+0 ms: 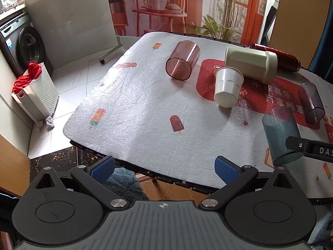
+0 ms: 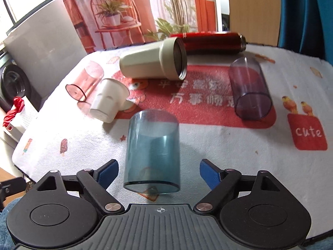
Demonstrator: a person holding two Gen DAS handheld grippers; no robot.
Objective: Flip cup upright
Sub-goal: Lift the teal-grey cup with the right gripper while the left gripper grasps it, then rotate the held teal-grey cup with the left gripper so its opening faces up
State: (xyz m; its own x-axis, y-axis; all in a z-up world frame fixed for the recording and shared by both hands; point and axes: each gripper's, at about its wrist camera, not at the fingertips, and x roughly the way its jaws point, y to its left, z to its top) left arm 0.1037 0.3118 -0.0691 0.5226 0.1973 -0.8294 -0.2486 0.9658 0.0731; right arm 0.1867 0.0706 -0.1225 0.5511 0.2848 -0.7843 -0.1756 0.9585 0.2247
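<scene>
The right gripper [image 2: 158, 171] hovers low over the bench [image 2: 229, 166] with its jaws spread wide, and the blue cup [image 2: 153, 152] lies between them without either blue pad touching it. This see-through cup rests on its side on the white padded cover, its open rim toward the camera at 6 o'clock and its closed end pointing away toward 12 o'clock. In the left wrist view the same cup shows at about 4 o'clock, with a black finger of the right gripper beside its near rim. The left gripper [image 1: 165, 169] hangs over the near edge of the bench, its jaws also wide apart and holding nothing, well apart from the cup. Other things lie scattered on the cover: a pink cup [image 2: 85, 81] on its side at 10 o'clock of the right wrist view, a white cup [image 2: 109, 102] tipped over just beside it, a cream mug [image 2: 154, 62] lying on its side at 12 o'clock with its mouth turned right, a red flask [image 2: 212, 41] lying flat behind the mug, and a purple cup [image 2: 248, 89] on its side at 2 o'clock. In the left wrist view the white cup leans against the cream mug. A red mat [image 2: 197, 98] with white lettering lies under the mug and the purple cup. On the floor at 9 o'clock of the left wrist view stands a white basket [image 1: 39, 95] with red cloth in it.
</scene>
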